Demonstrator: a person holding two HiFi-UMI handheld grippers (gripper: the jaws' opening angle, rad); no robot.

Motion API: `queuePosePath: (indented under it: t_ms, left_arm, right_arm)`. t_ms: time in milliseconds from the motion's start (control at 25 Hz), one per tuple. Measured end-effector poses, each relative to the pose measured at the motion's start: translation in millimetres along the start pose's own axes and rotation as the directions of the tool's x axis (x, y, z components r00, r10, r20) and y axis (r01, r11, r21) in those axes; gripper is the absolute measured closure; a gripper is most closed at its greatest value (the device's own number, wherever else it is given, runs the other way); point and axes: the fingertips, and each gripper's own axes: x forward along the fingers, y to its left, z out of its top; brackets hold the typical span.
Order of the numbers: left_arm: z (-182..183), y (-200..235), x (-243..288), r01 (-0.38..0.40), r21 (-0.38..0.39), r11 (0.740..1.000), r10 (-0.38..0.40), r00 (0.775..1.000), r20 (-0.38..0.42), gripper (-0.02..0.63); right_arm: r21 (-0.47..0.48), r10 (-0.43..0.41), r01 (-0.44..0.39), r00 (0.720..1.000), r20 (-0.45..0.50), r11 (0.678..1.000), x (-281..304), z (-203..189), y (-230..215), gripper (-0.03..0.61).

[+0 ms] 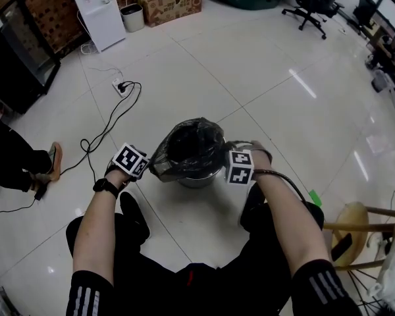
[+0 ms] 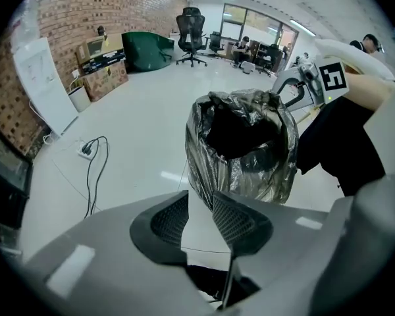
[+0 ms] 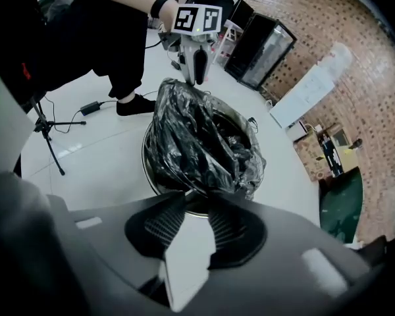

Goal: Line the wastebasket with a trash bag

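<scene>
1. Two hand-held grippers flank a small round metal wastebasket standing on a white tiled floor in front of the person.
2. A black trash bag sits in the wastebasket. Its crumpled top is puffed up above the rim and draped down part of the outside.
3. The left gripper is at the bag's left edge. Its fingers are released, and bare floor shows between them.
4. The right gripper is at the opposite edge, its fingers likewise parted and grasping nothing.
5. The bag looks like thin, light, limp, slippery film that could tear. It is probably best pinched at the loose top hem on opposite sides, then stretched outward and down over the rim.
</scene>
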Motion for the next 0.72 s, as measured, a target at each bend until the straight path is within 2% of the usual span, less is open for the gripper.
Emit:
queuePosePath:
  t_ms: [40,120,320,440,720]
  left_arm:
    - [0,2,-1,0.000,-0.006,1.000,0.000,1.000,0.002,0.506]
    - [-1,4,0,0.006,-0.018,1.000,-0.006,1.000,0.003,0.507]
    - [-5,-9,13,0.054,-0.021,0.998,-0.055,0.998,-0.027,0.508]
    - [-6,-16,21,0.073,-0.010,0.997,-0.073,0.996,-0.052,0.507]
    - [-17,-26,45,0.106,-0.019,0.994,-0.107,0.989,-0.102,0.507]
  right_arm:
    - [-0.002,0.007,-0.007,1.000,-0.009,1.000,0,-2,1,0.498]
    - [0.016,0.013,-0.013,1.000,-0.004,1.000,-2,-4,1,0.572]
    - [0.074,0.032,-0.033,0.999,0.020,0.997,-14,-14,2,0.572]
    - [0.119,0.070,-0.071,0.997,0.016,0.990,-17,-25,7,0.572]
    - [0.174,0.158,-0.152,0.987,-0.021,0.973,11,-47,29,0.572]
